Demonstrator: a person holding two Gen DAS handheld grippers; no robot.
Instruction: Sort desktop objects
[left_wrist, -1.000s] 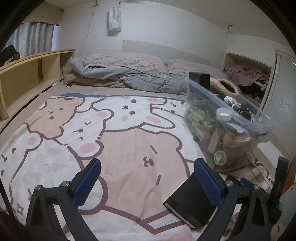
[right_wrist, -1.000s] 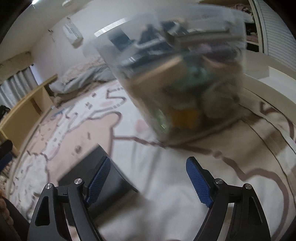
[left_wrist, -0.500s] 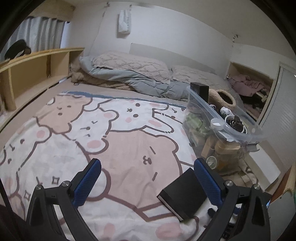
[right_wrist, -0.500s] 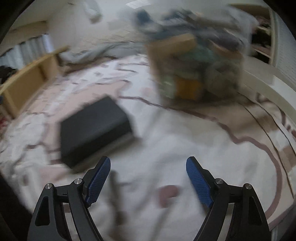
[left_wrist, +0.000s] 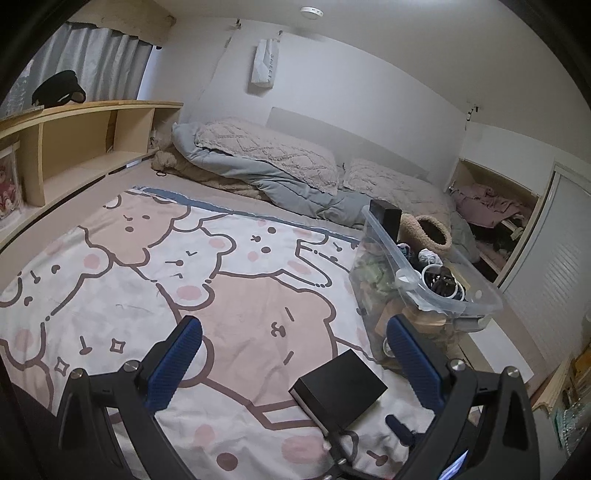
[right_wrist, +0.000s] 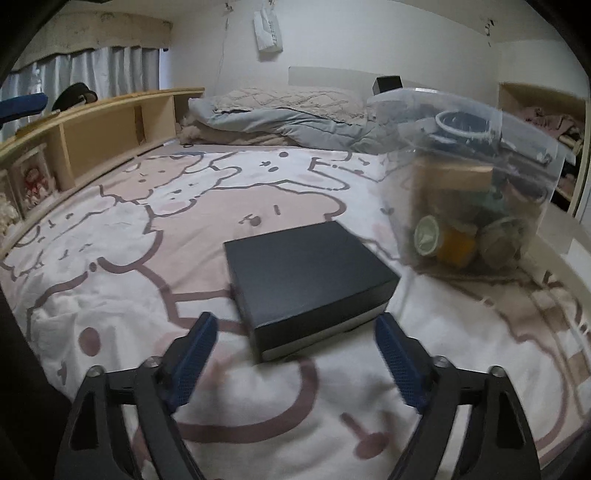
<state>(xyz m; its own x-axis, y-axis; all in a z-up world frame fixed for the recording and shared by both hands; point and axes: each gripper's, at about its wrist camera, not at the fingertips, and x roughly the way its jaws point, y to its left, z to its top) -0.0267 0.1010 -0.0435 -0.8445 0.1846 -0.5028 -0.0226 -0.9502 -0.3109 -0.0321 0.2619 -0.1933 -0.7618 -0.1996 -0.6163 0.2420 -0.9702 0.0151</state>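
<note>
A flat black box (right_wrist: 308, 273) lies on the bear-print blanket (right_wrist: 155, 295), just ahead of my right gripper (right_wrist: 295, 343). That gripper's jaws are opening wide, and nothing sits between them. In the left wrist view the same black box (left_wrist: 338, 391) rests low and right of centre, below my left gripper (left_wrist: 295, 343), which is open and empty above the blanket (left_wrist: 129, 295). A clear plastic bin (left_wrist: 428, 288) full of small items stands to the right of the box; the right wrist view shows the bin (right_wrist: 469, 177) at the upper right.
Pillows and a grey-blue duvet (left_wrist: 269, 173) are heaped at the head of the bed. A wooden shelf unit (left_wrist: 74, 147) runs along the left side. A fuzzy slipper (left_wrist: 426, 232) lies behind the bin. A closet with clothes (left_wrist: 491, 214) opens at the right.
My right gripper swung left from the bin and now faces the black box, its jaws wider. My left gripper rose and pulled back, so the box and bin look smaller.
</note>
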